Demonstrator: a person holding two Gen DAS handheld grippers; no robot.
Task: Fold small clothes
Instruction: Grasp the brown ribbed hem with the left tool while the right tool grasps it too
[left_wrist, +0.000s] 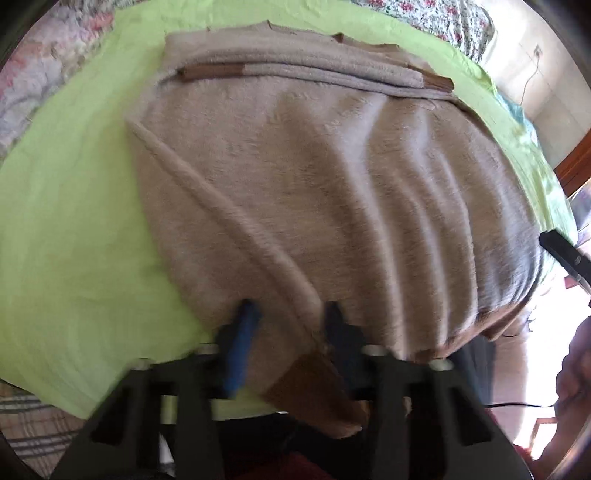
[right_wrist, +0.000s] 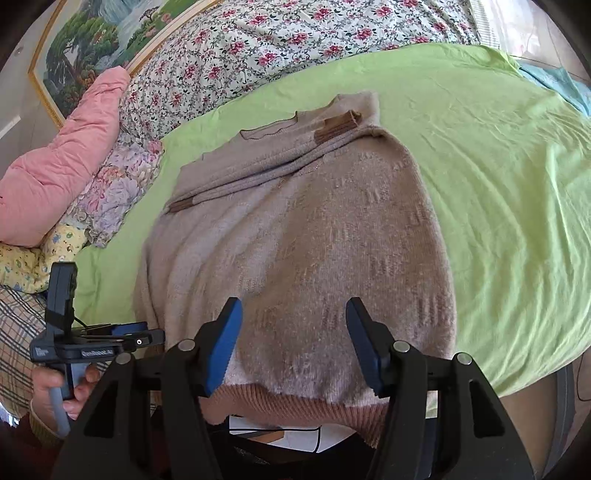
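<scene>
left gripper (left_wrist: 291, 314) clamped on the blurred sweater (left_wrist: 314, 184) hem, right gripper (right_wrist: 293, 314) apart, hem edge cut off.

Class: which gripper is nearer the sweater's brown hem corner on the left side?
Left. The left gripper straddles that hem corner; the right gripper sits over the sweater's hem further along.

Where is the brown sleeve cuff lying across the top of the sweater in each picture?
Left wrist view: the brown cuff is upper left, on the folded sleeve.
Right wrist view: the same cuff is left of centre.
Shared landmark: the green sheet under the sweater.
</scene>
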